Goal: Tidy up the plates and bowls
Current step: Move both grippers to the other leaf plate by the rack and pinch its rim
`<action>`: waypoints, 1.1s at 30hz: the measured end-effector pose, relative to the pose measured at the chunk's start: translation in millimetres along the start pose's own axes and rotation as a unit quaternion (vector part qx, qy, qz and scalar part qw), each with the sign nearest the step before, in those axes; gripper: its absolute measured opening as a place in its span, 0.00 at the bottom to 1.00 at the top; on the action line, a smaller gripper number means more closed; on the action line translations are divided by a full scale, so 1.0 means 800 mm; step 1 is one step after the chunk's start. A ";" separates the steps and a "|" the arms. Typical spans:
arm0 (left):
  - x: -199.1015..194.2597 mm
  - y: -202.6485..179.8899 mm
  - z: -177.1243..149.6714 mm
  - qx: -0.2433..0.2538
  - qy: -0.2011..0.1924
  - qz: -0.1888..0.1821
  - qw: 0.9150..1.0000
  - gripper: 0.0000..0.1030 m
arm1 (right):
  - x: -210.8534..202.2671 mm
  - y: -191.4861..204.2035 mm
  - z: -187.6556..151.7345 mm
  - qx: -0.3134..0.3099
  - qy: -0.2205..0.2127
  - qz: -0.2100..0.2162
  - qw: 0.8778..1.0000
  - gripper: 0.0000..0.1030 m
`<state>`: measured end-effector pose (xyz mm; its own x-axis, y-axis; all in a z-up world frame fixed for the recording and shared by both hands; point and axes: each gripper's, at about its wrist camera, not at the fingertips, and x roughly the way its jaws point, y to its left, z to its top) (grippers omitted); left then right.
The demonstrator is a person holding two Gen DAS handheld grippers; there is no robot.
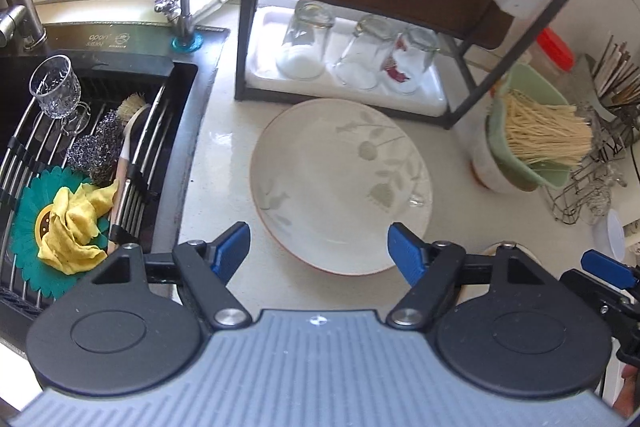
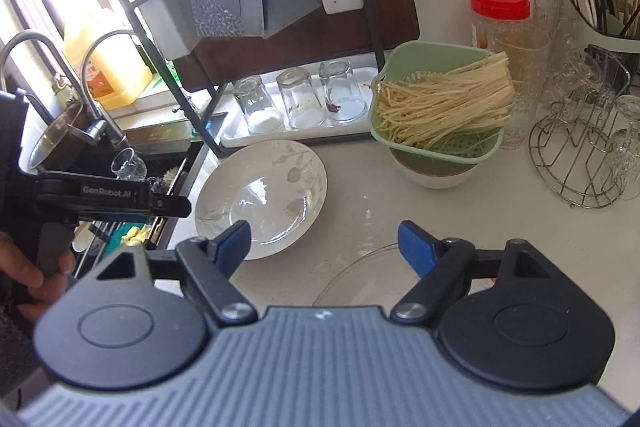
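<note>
A white plate with a grey leaf pattern lies on the pale counter in front of the dish rack; it also shows in the right wrist view. My left gripper is open and empty, hovering just above the plate's near edge. My right gripper is open and empty above a second white plate with a thin red rim, mostly hidden under it. A white bowl stands at the right with a green colander of noodles in it. The left gripper shows at the left of the right wrist view.
A black dish rack holds a white tray with three upturned glasses. The sink at the left holds a glass, brush, scourer and yellow cloth. A red-lidded jar, glasses, a wire stand and a chopstick holder stand at the right.
</note>
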<state>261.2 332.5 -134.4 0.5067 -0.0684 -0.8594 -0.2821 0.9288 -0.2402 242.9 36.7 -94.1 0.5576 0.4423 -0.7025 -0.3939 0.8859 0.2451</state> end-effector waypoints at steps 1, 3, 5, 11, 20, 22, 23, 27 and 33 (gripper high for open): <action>0.003 0.005 0.002 -0.003 -0.002 -0.001 1.000 0.77 | 0.006 0.002 0.001 0.001 0.005 0.001 1.000 0.80; 0.010 0.015 0.006 -0.012 0.000 -0.002 1.000 0.77 | 0.018 0.004 0.004 0.004 0.014 0.008 1.000 0.79; 0.020 0.024 0.011 -0.023 0.007 -0.007 1.000 0.77 | 0.031 0.006 0.007 0.009 0.021 0.014 1.000 0.79; 0.062 0.046 0.029 -0.031 0.037 -0.016 0.999 0.76 | 0.082 0.005 0.019 0.030 0.049 0.016 0.998 0.64; 0.111 0.072 0.061 -0.040 0.049 -0.032 0.997 0.62 | 0.164 0.004 0.023 0.080 0.091 0.010 0.993 0.42; 0.119 0.077 0.067 -0.042 0.049 -0.034 0.997 0.58 | 0.180 0.003 0.022 0.084 0.104 -0.002 0.991 0.36; 0.123 0.080 0.070 -0.045 0.050 -0.036 0.997 0.56 | 0.186 0.002 0.022 0.087 0.109 -0.005 0.990 0.34; 0.138 0.087 0.082 -0.047 0.053 -0.034 0.997 0.42 | 0.200 -0.004 0.027 0.105 0.114 -0.004 0.988 0.29; 0.149 0.092 0.086 -0.036 0.070 -0.033 0.996 0.30 | 0.216 -0.006 0.029 0.116 0.120 -0.001 0.986 0.15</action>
<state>357.1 417.6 -223.0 0.4090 -0.1826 -0.8941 -0.3125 0.8925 -0.3253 358.1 111.9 -201.6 0.3584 0.4197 -0.8339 -0.1996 0.9071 0.3707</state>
